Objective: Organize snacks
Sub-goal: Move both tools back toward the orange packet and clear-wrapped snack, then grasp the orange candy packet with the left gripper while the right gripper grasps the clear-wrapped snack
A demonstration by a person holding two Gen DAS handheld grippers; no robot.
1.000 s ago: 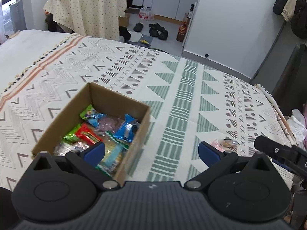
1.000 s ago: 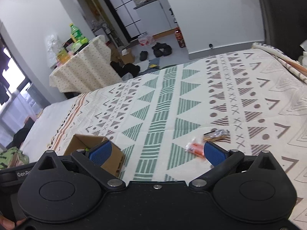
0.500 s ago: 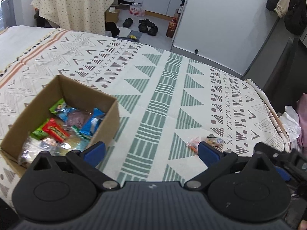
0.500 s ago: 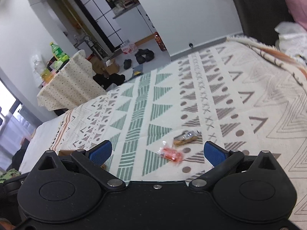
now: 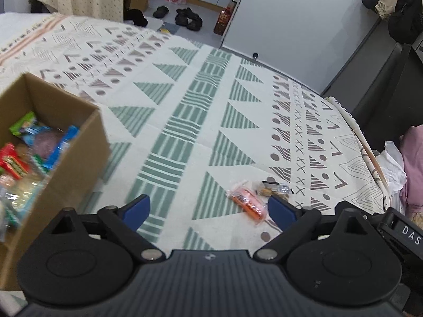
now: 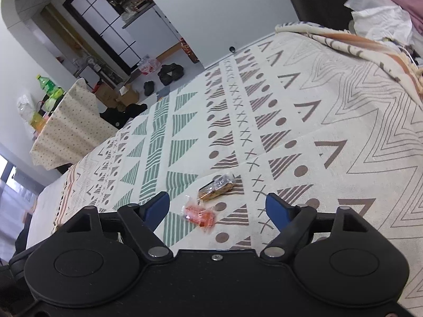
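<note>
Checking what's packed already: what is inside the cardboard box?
The cardboard box holds a pile of wrapped snacks: green, blue, red and clear packets. Whatever lies beneath them is covered.

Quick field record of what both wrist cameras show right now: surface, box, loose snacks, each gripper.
surface: patterned bedspread
cardboard box: on the bedspread at the left of the left wrist view, open, holds many wrapped snacks
orange packet: loose on the bedspread, outside the box
clear packet: loose, just beyond the orange packet
left gripper: open, jaws just closing, nothing between them
right gripper: open, jaws just closing, orange packet lies ahead between the fingers, untouched
</note>
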